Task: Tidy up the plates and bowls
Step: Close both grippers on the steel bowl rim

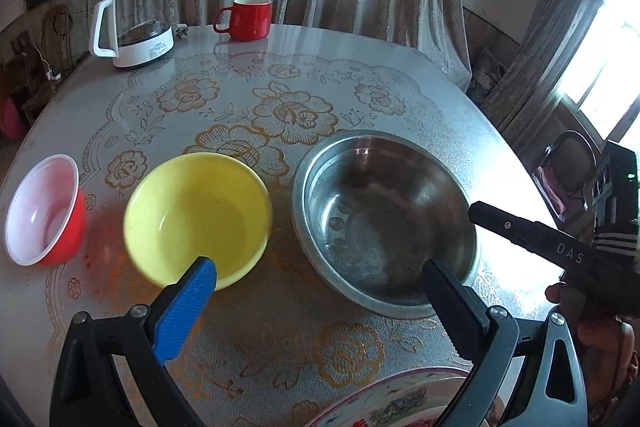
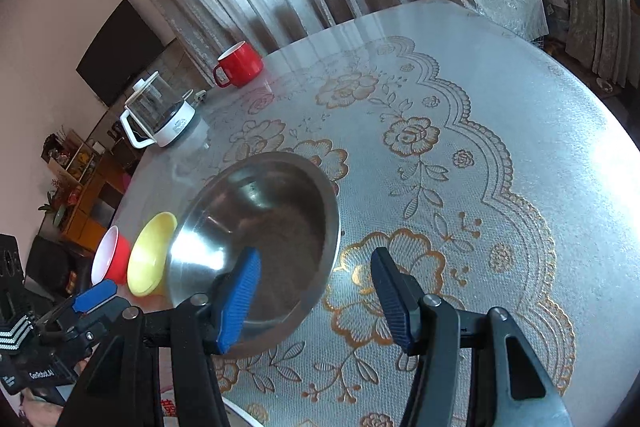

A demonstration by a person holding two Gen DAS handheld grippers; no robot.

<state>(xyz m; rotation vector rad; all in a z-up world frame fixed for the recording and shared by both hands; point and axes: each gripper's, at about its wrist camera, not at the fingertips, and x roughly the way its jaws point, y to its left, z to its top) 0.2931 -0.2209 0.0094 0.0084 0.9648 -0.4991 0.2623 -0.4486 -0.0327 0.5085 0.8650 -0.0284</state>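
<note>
1. Bowls stand in a row on the round table, which wears a lace-patterned cloth with gold flowers: a red bowl with a white inside near the table's left edge, a yellow bowl just beside it, and a wide steel basin next along, toward the middle.
2. All three sit upright and empty; the yellow bowl and the steel basin stand close but apart.
3. Left gripper hangs over the near part of the table, its jaws spread wide and gripping nothing, one finger in front of the yellow bowl's near rim, the other in front of the basin's near rim.
4. Right gripper also stands released, its left finger over the basin's near side and its right finger over bare cloth; nothing is between them.
5. A patterned plate shows at the near edge of the table, partly hidden by the left gripper.
6. Along the far edge stand a red mug and a glass kettle on a white base, well apart from the bowls.
</note>
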